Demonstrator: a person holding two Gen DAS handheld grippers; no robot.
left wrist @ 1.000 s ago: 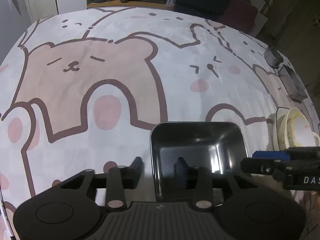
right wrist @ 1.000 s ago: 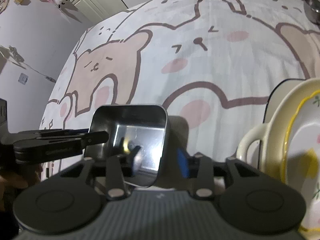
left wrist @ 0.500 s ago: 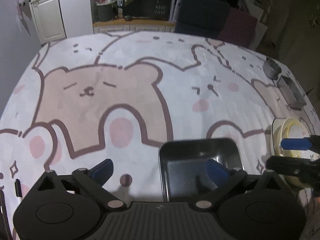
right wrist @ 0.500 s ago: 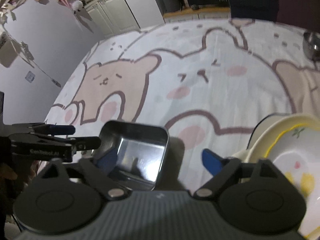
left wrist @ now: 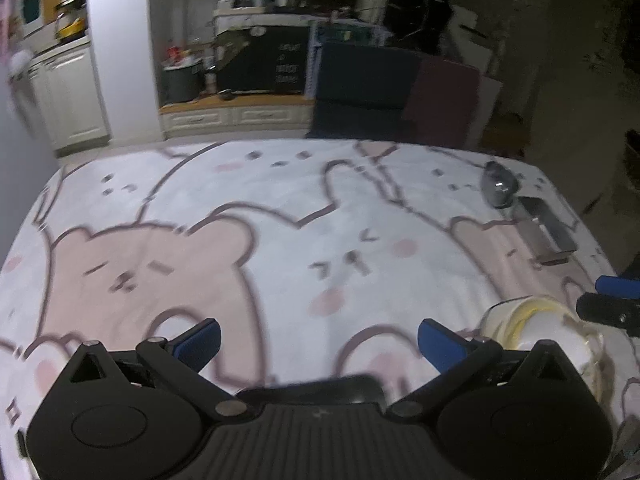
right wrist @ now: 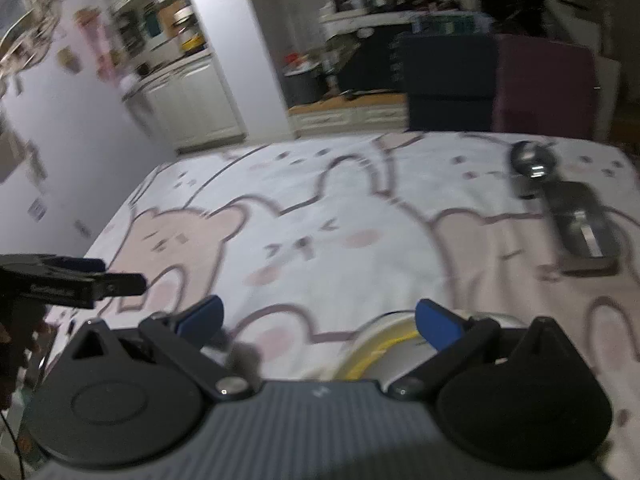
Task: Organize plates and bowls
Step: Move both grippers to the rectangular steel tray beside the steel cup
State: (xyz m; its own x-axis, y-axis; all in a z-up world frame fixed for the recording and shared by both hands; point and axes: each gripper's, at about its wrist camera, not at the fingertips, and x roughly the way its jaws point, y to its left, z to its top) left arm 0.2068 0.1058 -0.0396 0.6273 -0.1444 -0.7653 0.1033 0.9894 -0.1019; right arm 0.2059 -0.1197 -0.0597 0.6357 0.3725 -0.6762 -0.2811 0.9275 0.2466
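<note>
Black square tray (left wrist: 320, 390), released, lies below both spread grippers.

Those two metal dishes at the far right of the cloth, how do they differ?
The round metal bowl is curved and compact; the rectangular metal tray is long and straight-sided. The bowl lies farther from the grippers, the tray nearer. The bowl looks tipped, showing its inside, though blur makes that uncertain; the tray sits flat. Both are dark shiny metal, lying close together on the cartoon tablecloth.

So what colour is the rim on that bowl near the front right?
Yellow, on a cream-white bowl; the right wrist view shows the rim best.
</note>
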